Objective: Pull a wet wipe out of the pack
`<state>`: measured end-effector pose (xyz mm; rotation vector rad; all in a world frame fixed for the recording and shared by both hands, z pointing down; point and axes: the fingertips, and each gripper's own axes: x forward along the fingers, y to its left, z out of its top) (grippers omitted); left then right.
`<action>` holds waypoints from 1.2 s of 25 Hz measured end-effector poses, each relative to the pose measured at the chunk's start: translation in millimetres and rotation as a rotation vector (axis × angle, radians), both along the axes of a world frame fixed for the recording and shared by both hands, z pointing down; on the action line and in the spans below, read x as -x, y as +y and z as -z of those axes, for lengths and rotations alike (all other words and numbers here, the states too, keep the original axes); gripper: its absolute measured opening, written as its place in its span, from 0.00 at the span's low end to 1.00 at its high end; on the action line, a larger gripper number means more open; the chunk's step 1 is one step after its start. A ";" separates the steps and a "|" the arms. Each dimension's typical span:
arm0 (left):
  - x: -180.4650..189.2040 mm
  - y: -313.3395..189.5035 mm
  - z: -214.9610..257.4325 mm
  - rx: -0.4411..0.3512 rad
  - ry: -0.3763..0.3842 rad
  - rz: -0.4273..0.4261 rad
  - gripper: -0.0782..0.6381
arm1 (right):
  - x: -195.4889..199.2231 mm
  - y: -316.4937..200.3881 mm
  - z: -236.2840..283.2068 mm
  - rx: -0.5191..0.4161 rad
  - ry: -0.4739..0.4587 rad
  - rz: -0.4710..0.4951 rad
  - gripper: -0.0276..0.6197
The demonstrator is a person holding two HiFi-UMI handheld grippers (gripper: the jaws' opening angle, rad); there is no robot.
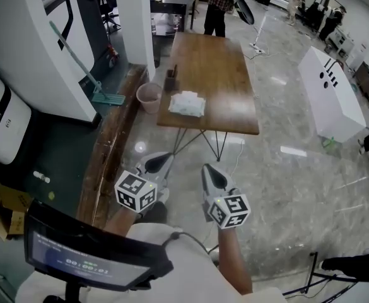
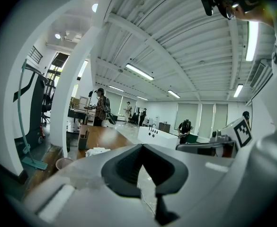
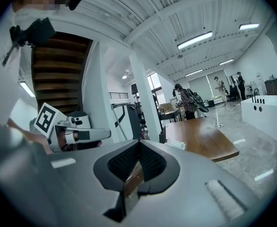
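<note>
We face a wide, bright hall with a glossy stone floor (image 1: 285, 188) and white pillars (image 1: 134, 17). Ahead is the short end of a long wooden table (image 1: 222, 74) on thin metal legs. The wet wipe pack (image 1: 186, 103) lies flat near the table's closest end, toward its left edge. A dark holder (image 1: 171, 79) stands just behind it. Nothing covers the pack, so it looks reachable from the front. A pinkish bucket (image 1: 149, 97) stands on the floor just beside that left edge, and a mop (image 1: 77, 59) leans further left. A person in a checked shirt (image 1: 218, 5) stands beyond the far end, and a white cabinet (image 1: 331, 93) sits well apart on the right.

The left gripper (image 1: 157, 163) and the right gripper (image 1: 210, 171) are held side by side, low in front of us. Both point toward the table from well short of it. The left fingers (image 2: 124, 167) are clenched together with nothing between them, and so are the right fingers (image 3: 152, 162).

We judge that the pull has not begun and this is the approach. Shut, roughly level grippers are probably just a compact way to carry them. Next, one gripper would likely pin the pack while the other opens to pinch a wipe. We cannot make out the pack's opening from here. An unpinned pack could lift along with the wipe.
</note>
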<state>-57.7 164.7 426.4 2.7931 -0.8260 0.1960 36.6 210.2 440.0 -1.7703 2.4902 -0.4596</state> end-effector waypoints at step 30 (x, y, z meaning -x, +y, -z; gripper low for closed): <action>-32.1 -300.6 -35.5 0.105 -0.003 -0.223 0.10 | 1.0 -282.8 -22.7 0.108 0.018 -0.112 0.05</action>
